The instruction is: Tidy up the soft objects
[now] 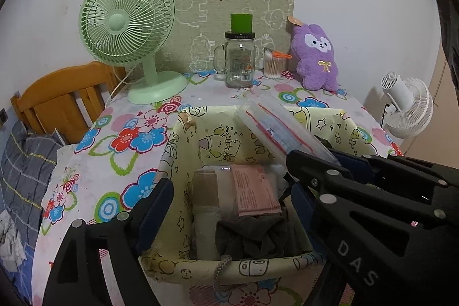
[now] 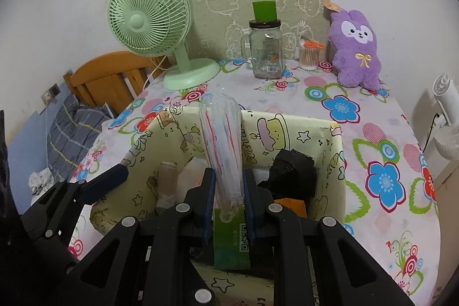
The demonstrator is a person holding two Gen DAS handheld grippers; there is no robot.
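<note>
A yellow cartoon-print fabric basket point(image 1: 183, 134) point(image 2: 301, 134) stands on the flowered table. My right gripper point(image 2: 229, 191) is shut on a clear plastic pack point(image 2: 221, 139) with blue and red stripes, held tilted over the basket's inside. The left wrist view shows the same pack point(image 1: 275, 131) and right gripper point(image 1: 330, 158) at its right. My left gripper point(image 1: 229, 202) stands open above the basket with nothing pinched. Below it lie a pink packet point(image 1: 255, 191), a dark grey cloth point(image 1: 258, 237) and a beige roll point(image 1: 203, 191). A purple plush rabbit point(image 1: 315, 59) point(image 2: 355, 48) leans at the back right.
At the back stand a green desk fan point(image 1: 126, 27), a glass jar mug point(image 1: 239, 59) with a green cap, and a cotton swab tub point(image 1: 272, 65). A wooden headboard point(image 1: 57, 99) and plaid pillow are left; a white fan point(image 1: 407, 105) is right. A black item point(image 2: 292, 171) lies in the basket.
</note>
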